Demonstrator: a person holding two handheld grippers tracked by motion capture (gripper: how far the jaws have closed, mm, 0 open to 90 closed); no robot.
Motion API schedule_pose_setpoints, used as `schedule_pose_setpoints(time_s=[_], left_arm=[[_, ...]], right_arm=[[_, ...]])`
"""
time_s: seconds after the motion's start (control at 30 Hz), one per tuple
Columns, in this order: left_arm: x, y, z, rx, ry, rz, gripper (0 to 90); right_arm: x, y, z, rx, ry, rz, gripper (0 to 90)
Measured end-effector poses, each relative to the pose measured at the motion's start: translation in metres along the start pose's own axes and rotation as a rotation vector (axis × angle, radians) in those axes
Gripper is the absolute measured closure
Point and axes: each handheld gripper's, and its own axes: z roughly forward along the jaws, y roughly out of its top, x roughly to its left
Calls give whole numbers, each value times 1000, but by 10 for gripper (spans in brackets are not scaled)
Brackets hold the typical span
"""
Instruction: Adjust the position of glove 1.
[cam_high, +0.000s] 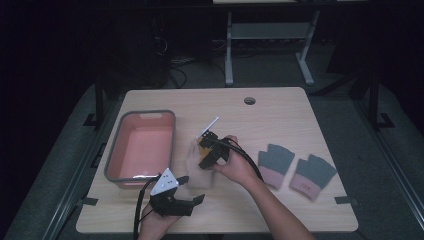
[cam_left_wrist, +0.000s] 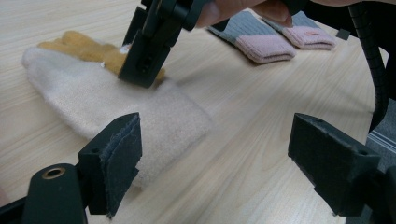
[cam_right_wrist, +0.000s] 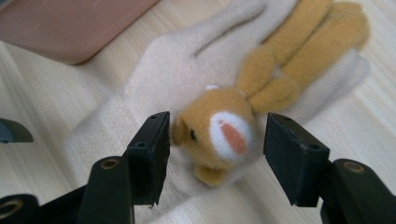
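Our right hand-held gripper (cam_right_wrist: 212, 154) sits open around the glove (cam_right_wrist: 154, 107)'s rabbit head (cam_right_wrist: 219, 133); closing there, we'd probably just pinch plush. Left hand-held gripper (cam_left_wrist: 215, 161) idles open nearby.

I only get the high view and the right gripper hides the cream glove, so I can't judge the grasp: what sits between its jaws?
Observer: On the cream glove, a tan plush animal head sits between the right gripper jaws.
Operator: Are the pads pressing it?
Observer: No, the right pad shows a gap and the jaws are open.
Operator: And the left gripper?
Observer: The left gripper is open, hovering over the bare table beside the glove's cuff.
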Motion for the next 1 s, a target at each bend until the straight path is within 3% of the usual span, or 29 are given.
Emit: schedule_pose_setpoints(time_s=[0.2,0.43,0.53,0.7,0.73,1.0], left_arm=[[-1,-1,1,4,-5,-9,176],[-1,0,1,2,-3,-4,176],[-1,-1,1,2,-7,-2,176],[-2,0,1,3,-9,1,176],[-1,0,1,3,-10,0,176],[0,0,1,2,-11,-6,175]], right_arm=[[5,3,-9,-72,2,-22,429],[16,12,-7,-96,-4,-99,443],[21,22,1,-81,-13,-130,442],[22,27,13,-56,-15,-134,436],[20,28,21,-20,-39,-139,434],[26,24,34,28,-144,-237,418]])
